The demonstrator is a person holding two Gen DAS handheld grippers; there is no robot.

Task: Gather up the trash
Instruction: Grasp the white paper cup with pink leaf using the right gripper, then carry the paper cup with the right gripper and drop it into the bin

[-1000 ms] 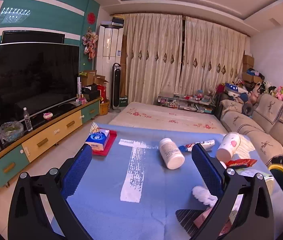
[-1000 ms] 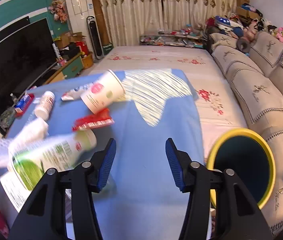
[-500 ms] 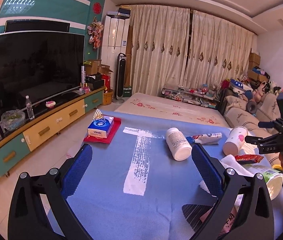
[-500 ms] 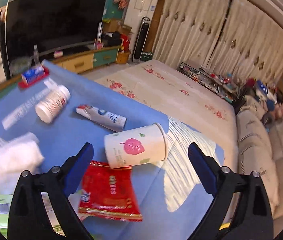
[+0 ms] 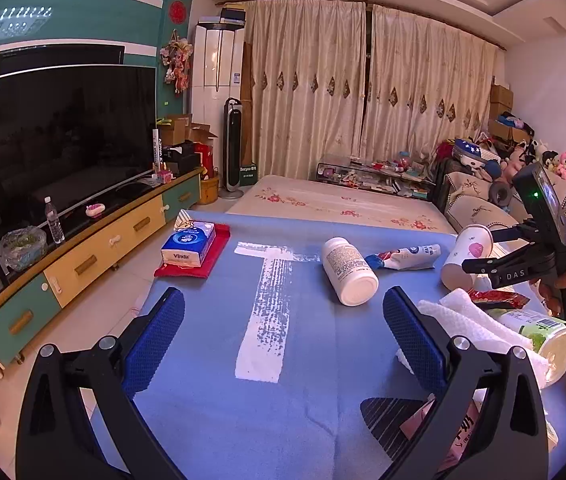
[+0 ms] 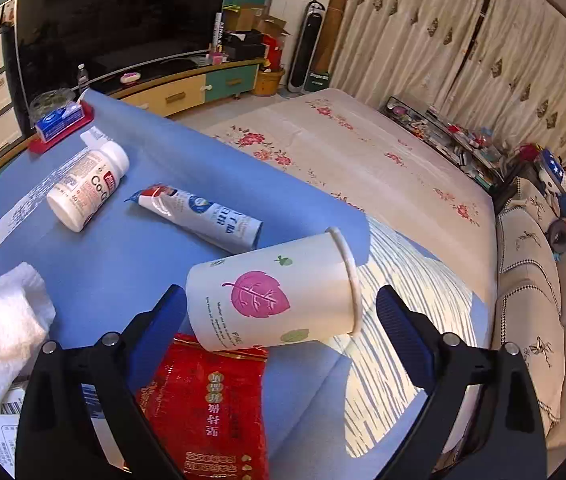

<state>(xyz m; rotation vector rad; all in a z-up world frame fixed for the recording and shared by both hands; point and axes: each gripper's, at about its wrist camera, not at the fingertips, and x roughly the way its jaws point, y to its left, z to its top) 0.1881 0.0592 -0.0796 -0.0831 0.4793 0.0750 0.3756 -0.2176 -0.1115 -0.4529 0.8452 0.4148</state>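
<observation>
Trash lies scattered over the blue cloth-covered table [image 6: 131, 264], and we hold both tools above it with nothing in either. Our right gripper [image 6: 281, 312] is spread wide, its blue pads on either side of the white paper cup with a pink leaf print [image 6: 279, 296], which lies on its side with its rim toward the far right; we cannot tell whether the pads touch it. Our left gripper [image 5: 283, 332] is also wide open over bare cloth near the white T-shaped tape mark [image 5: 269, 300].

By size, next comes the crumpled white paper towel [image 6: 1, 332] at the near left of the right-wrist view, then the green-and-white plastic bottle [image 5: 539, 332] lying just beside it. A red foil snack wrapper [image 6: 211, 404] lies flat with its far edge under the cup. Farther left, a white toothpaste tube with blue and red print [image 6: 203, 214] lies on its side, and beyond it a white plastic pill bottle [image 6: 87, 184] also lies on its side. At the far left corner a blue tissue pack [image 5: 189, 243] rests on a red cloth [image 5: 211, 260].
</observation>
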